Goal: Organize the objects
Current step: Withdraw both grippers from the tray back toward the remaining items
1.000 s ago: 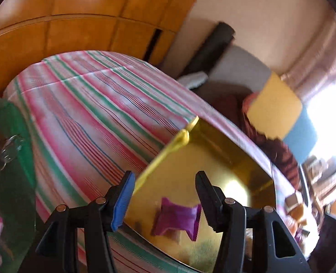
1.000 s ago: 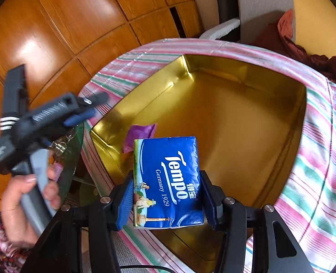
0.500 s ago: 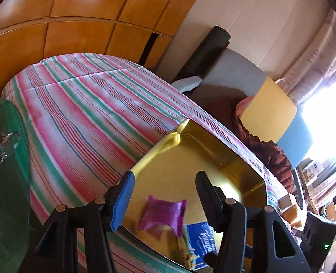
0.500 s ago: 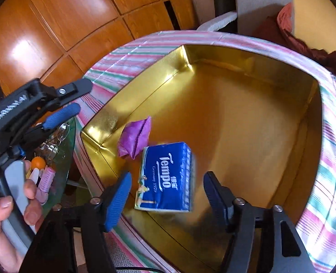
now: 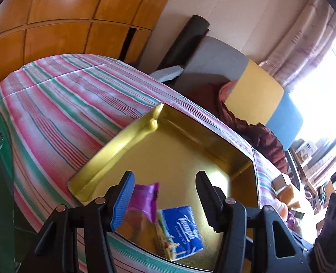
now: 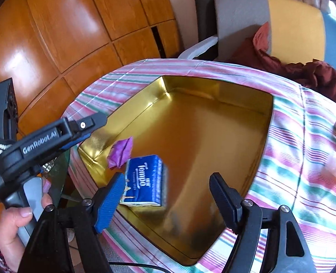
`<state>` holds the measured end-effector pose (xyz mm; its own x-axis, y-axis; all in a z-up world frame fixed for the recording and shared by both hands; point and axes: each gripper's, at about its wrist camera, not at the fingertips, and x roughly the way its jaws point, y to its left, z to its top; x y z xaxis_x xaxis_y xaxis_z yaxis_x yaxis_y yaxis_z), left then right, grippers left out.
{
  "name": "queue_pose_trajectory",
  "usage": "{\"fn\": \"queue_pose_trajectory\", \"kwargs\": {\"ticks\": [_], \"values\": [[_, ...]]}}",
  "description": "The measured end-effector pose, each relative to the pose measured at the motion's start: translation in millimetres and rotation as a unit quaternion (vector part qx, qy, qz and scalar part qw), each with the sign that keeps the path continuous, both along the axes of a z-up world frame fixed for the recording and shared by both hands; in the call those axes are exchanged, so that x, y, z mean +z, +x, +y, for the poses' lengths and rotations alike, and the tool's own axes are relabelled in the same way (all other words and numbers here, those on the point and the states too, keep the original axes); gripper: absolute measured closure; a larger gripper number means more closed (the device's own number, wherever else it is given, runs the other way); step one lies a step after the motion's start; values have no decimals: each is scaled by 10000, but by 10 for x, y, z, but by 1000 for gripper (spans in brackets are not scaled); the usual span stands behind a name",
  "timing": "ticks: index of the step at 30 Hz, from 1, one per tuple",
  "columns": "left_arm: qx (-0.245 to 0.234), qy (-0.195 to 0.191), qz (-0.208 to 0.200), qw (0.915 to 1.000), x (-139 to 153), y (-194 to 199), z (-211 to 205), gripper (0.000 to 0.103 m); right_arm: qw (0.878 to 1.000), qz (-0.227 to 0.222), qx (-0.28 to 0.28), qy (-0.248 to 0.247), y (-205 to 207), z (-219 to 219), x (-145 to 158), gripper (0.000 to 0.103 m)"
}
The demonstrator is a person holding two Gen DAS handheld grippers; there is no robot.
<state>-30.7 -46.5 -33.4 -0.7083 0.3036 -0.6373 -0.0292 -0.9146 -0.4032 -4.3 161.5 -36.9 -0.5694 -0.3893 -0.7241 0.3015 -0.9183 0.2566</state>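
Tissue pack (image 6: 145,180) flat on floor of gold tray (image 6: 213,136), at 10 o'clock from right gripper (image 6: 168,201), just beyond its blue finger; long axis toward 12 o'clock. Purple packet (image 6: 121,151) just beside, at 11 o'clock. Right gripper nearer, fingers spread wide, empty. Left gripper (image 5: 164,199) likewise agape, empty. Striped cloth (image 6: 304,159) over surface; wood panelling (image 6: 76,34), chair behind.
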Motion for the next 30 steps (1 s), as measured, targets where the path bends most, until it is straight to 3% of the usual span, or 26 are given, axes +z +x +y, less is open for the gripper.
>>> {"fn": "queue_pose_trajectory", "kwargs": {"ticks": [8, 16, 25, 30], "values": [[-753, -105, 210, 9969, 50, 129, 398, 46, 9990, 4, -441, -49, 45, 324, 6, 25], [-1568, -218, 410, 9865, 104, 315, 832, 46, 9962, 13, -872, -39, 122, 682, -5, 25], [-2488, -218, 594, 9665, 174, 600, 1295, 46, 9905, -51, -1361, 168, 322, 1238, -100, 25], [-2964, -267, 619, 9527, 164, 792, 1561, 46, 9836, -227, -1710, 522, 511, 1719, -222, 25]]}}
